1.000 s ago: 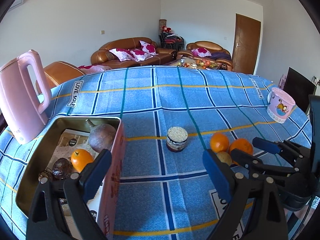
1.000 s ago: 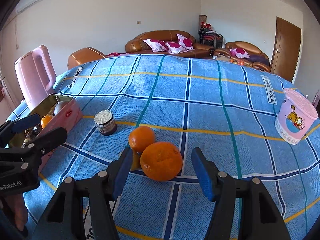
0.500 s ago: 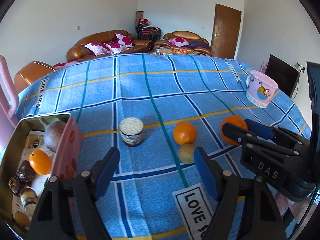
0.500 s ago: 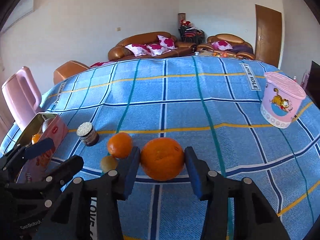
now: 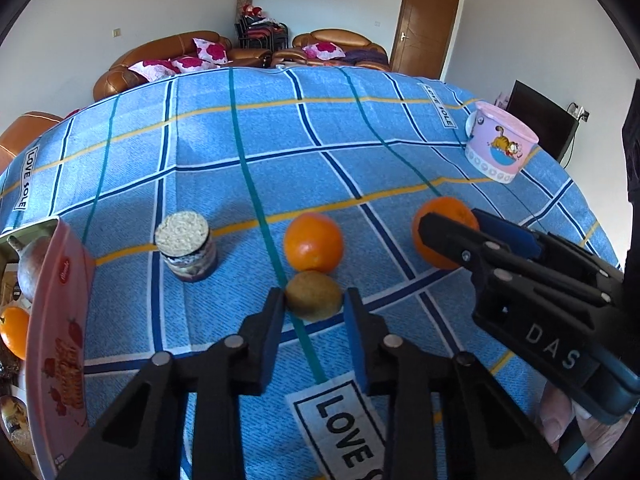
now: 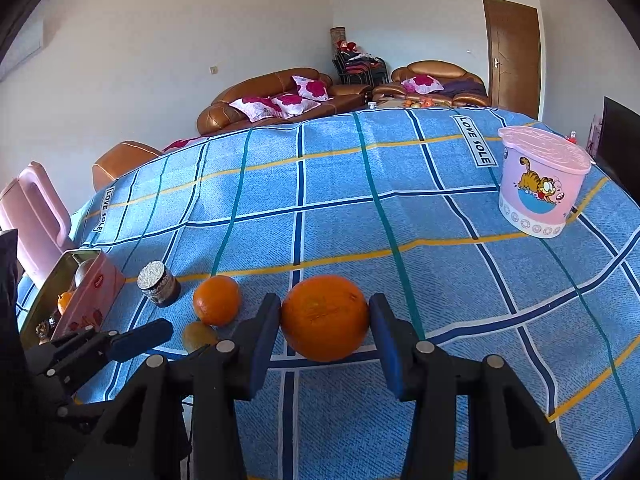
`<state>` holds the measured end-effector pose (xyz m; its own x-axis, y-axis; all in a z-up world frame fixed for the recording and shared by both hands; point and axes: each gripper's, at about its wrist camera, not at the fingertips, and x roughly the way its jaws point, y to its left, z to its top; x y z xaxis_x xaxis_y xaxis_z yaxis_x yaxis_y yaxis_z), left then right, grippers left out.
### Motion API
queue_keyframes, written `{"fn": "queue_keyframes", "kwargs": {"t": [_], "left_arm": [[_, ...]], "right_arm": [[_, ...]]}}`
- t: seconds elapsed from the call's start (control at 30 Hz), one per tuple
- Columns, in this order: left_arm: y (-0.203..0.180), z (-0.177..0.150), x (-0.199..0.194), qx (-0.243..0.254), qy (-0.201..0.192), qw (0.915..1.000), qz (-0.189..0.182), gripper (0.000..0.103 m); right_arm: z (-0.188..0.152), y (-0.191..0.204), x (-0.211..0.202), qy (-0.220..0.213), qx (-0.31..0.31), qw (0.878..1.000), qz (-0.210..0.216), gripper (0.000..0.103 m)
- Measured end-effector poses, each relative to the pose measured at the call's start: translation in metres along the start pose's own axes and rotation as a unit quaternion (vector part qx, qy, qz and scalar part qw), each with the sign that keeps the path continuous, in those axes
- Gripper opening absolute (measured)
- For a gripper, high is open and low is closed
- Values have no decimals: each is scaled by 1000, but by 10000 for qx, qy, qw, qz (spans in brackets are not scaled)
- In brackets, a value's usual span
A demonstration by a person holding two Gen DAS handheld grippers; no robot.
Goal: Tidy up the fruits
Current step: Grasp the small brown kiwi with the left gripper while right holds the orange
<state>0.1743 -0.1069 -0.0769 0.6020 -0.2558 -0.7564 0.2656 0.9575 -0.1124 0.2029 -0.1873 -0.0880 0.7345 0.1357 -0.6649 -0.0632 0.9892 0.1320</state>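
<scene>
While lying on the blue checked tabletop, pinched by the left gripper: a brown kiwi, one blue pad flat against each flank. Jaws just drawn in, now at their narrowest on the fruit. Directly behind the kiwi and touching it, a smaller orange, free of either gripper.

To the right of that pair, apart from them, a large orange on the cloth. Held there by the right gripper, pads against both sides of it, jaws just closed in. Seen in the left wrist view as black fingers wrapped round the fruit's near side, blue pad showing behind.

Left of the smaller orange, a short dark jar, upright, pale grainy top. Further left, at the tabletop's edge, an open pink biscuit tin with strawberries printed on its wall. Inside it, an orange and a dull purplish round fruit with a stem; other dark items in there too small to name. Behind the tin, in the right wrist view, a pink kettle.

Well away on the far right of the cloth, a pink lidded tub with a cartoon cat, upright. Beyond the tabletop, brown leather sofas with pink-flowered cushions and a wooden door.
</scene>
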Motion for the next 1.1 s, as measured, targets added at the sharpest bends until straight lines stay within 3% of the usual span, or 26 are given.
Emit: {"fn": "queue_keyframes", "kwargs": {"t": [0.27, 0.7, 1.1], "left_arm": [[13, -2, -20, -345, -521, 9979, 163, 32], [26, -4, -30, -665, -801, 9935, 455, 32], [22, -5, -33, -592, -887, 9924, 620, 32]], "right_arm": [[-1, 13, 3, 71, -316, 9989, 333, 48], [-3, 24, -9, -212, -655, 9962, 529, 48], [-5, 29, -21, -513, -811, 9929, 707, 48]]}}
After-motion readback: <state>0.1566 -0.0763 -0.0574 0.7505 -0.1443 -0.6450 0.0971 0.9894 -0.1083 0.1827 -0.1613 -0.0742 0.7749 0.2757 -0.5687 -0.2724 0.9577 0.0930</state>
